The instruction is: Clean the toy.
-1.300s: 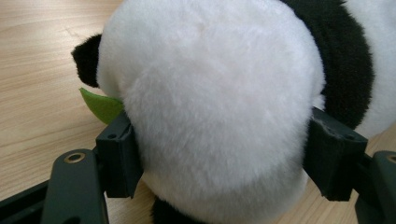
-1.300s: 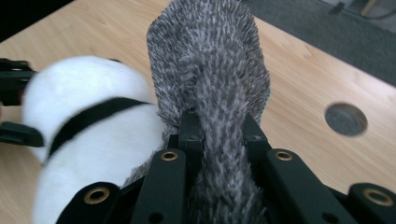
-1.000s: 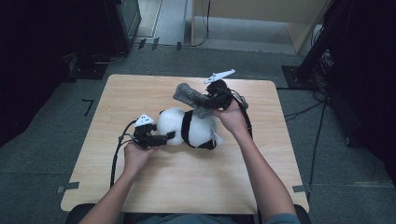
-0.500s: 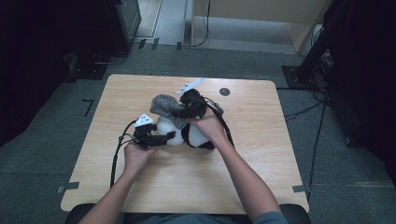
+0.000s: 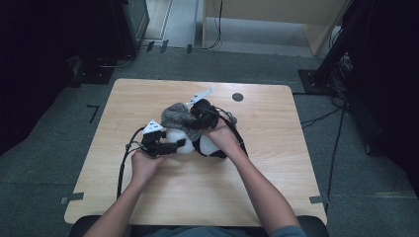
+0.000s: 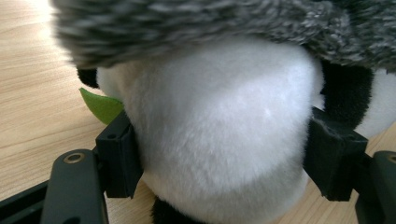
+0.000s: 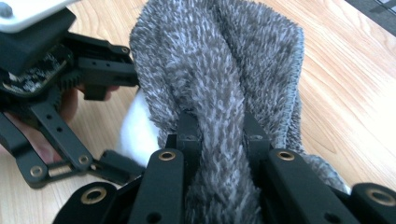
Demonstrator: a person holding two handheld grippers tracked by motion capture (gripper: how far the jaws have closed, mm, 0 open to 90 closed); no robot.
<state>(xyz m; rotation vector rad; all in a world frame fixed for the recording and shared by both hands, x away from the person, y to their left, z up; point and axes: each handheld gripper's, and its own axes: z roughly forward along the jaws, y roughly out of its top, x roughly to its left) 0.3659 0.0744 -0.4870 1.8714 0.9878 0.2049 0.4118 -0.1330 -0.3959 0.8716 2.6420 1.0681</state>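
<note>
Black jaws of the right gripper (image 7: 218,135) pinch a fold of the grey fuzzy cloth (image 7: 219,60) tight between them; pile bulges out on both sides of the pads. Cloth rises from the jaws and drapes over the top of the plush panda (image 5: 197,140), covering its upper part. In the high view the right gripper (image 5: 195,116) sits just past the toy, toward the far side of the table, with its grey plate angled up.

Left gripper (image 6: 219,158) clamps the panda across its white body: one pad presses the fur at each flank, and the fur dents slightly under them. Black plush patch shows by the right-hand pad; a small green leaf-shaped piece (image 6: 100,106) pokes out beside the left-hand pad. Grey cloth hangs over the toy along the upper edge of this view.

In the high view the left gripper (image 5: 170,145) lies level, to the left of the toy, the hand behind it. Panda rests on the wooden table (image 5: 276,192), near its middle, between the two hands. Cables trail from both grippers across the tabletop. A dark round spot (image 5: 237,97) marks the far edge of the table, right of the toy.
</note>
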